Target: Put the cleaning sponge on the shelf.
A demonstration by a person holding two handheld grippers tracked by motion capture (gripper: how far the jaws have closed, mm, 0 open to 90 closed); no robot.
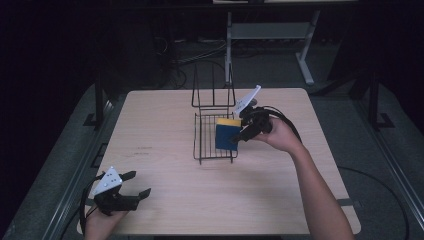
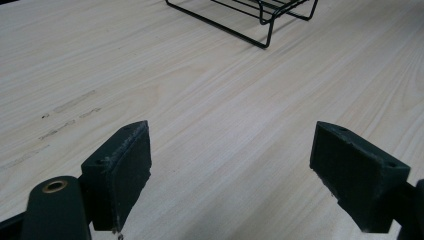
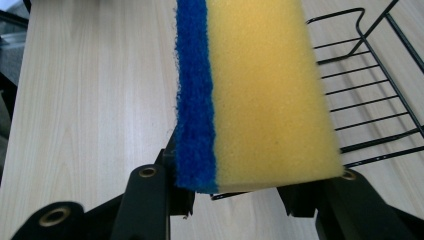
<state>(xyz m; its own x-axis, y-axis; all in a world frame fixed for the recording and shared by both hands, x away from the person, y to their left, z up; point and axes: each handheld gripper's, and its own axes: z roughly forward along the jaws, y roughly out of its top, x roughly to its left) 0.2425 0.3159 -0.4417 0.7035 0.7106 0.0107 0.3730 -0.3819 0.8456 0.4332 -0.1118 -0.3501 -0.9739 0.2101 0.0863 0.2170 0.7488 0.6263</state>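
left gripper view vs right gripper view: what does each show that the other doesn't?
Left gripper view alone: the left gripper, jaws wide apart with bare tabletop between them, and the rack's near corner foot.

Right gripper view alone: the right gripper shut on a yellow-and-blue sponge.

Both: the wooden table and the black wire rack.

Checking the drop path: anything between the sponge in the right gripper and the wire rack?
Nothing visible. The right gripper holds the sponge at the wire rack, over its right side; the rack's floor looks bare. The left gripper sits open, far off at the near-left table corner.
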